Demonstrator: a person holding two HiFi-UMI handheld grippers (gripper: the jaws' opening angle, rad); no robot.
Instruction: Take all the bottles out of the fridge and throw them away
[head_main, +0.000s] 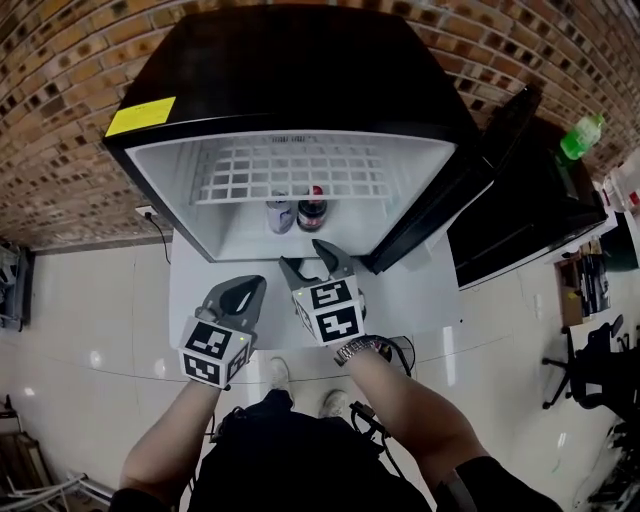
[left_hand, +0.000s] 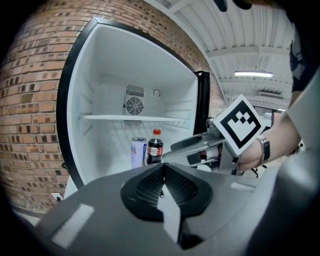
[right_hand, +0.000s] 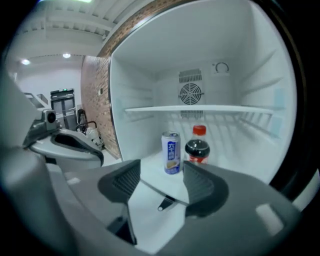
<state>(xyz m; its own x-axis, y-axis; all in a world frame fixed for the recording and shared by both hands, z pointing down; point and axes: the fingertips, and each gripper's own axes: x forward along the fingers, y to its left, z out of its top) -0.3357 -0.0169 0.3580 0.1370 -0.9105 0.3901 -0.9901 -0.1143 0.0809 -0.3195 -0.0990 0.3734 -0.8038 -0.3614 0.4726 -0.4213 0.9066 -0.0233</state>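
Cola bottle (right_hand: 198, 145) is standing on the fridge (head_main: 180, 180) floor, centre of the head view, just beside a can (right_hand: 171, 152) at its left. Your right gripper (head_main: 303, 255) is hovering short of it, jaws wide and empty; your left gripper (head_main: 255, 285) is showing its jaws pressed together. Reaching in, you are risking clipping the can and toppling both. No bin is showing, and the wire shelf (head_main: 290, 175) is partly screening the bottle from above.
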